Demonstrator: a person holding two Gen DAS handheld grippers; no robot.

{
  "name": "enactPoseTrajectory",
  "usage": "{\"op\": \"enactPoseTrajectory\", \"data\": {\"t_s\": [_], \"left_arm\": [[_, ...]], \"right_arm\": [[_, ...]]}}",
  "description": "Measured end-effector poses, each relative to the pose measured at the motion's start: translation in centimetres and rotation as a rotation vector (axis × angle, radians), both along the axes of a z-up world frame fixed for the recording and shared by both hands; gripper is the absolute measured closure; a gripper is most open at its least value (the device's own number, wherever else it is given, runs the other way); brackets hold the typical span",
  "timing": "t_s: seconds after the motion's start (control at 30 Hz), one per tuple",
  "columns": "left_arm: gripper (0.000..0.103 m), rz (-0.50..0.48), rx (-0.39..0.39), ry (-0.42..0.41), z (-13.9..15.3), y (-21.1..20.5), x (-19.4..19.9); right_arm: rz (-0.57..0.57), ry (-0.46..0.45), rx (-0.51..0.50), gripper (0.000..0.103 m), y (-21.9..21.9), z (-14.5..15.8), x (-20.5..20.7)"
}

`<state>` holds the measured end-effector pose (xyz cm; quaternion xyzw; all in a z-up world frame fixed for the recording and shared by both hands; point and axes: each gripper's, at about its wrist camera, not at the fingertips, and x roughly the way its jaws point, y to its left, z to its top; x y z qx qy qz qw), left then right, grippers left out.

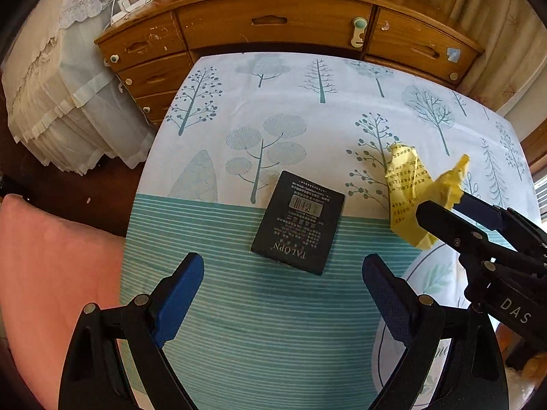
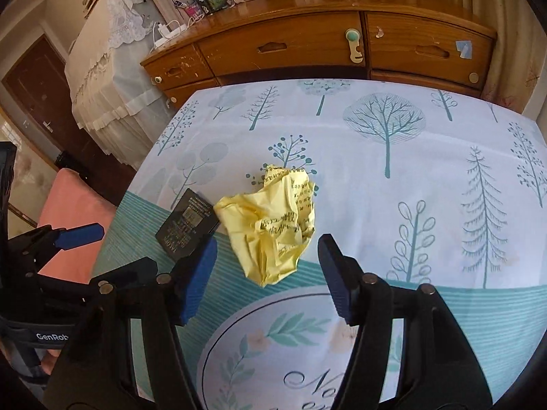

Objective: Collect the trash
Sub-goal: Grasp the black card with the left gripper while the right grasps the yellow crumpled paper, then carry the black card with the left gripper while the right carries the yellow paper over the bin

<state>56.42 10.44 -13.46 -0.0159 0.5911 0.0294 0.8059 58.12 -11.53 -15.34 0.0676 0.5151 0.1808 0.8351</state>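
Behind the table runs a long brown wooden dresser (image 1: 273, 24) with carved drawer handles, its top crowded with small items, and a cream lace-trimmed cover (image 1: 65, 78) drapes over furniture at ten o'clock. On the table lies a white and teal cloth printed with trees (image 1: 239, 307). A flat black rectangular box with white lettering (image 1: 298, 222) lies on the cloth at the line where the white field meets the teal stripes. A crumpled ball of yellow printed paper (image 2: 270, 222) sits just beside the box, at its three o'clock side in the left wrist view. The left gripper (image 1: 283, 280) hovers with its blue-padded jaws spread wide, holding nothing, the box at twelve o'clock just beyond them. The right gripper (image 2: 267, 273) is likewise wide open and empty, its pads flanking the near edge of the paper ball; whether they touch it I cannot tell.
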Motion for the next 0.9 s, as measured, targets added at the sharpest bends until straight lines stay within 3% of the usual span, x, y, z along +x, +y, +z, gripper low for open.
{"op": "enactPoseTrajectory", "data": {"t_s": [0.1, 0.2, 0.3, 0.53, 0.6, 0.67, 0.9], "left_arm": [[0.007, -0.008, -0.012, 0.017, -1.2, 0.2, 1.0], [0.008, -0.032, -0.02, 0.039, -1.9, 0.0, 1.3], [0.008, -0.053, -0.015, 0.052, -2.5, -0.5, 1.8], [0.026, -0.031, -0.028, 0.129, -4.6, -0.8, 3.0], [0.028, -0.036, -0.023, 0.117, -4.5, -0.9, 3.0], [0.037, -0.039, -0.025, 0.112, -4.4, -1.1, 3.0], [0.039, -0.031, 0.007, 0.101, -3.8, -2.3, 1.5]], "right_arm": [[0.007, 0.002, 0.005, 0.045, 0.3, -1.2, 1.0], [0.011, 0.019, 0.009, 0.057, 0.0, -2.0, 0.9], [0.007, 0.031, 0.031, 0.061, -0.9, -2.5, 0.5], [-0.021, 0.042, 0.048, 0.062, -2.6, -2.1, -0.8], [-0.026, 0.042, 0.047, 0.062, -3.0, -1.9, -1.2], [-0.03, 0.041, 0.047, 0.062, -3.4, -1.7, -1.7], [-0.039, 0.042, 0.054, 0.065, -4.4, -0.7, -3.9]]}}
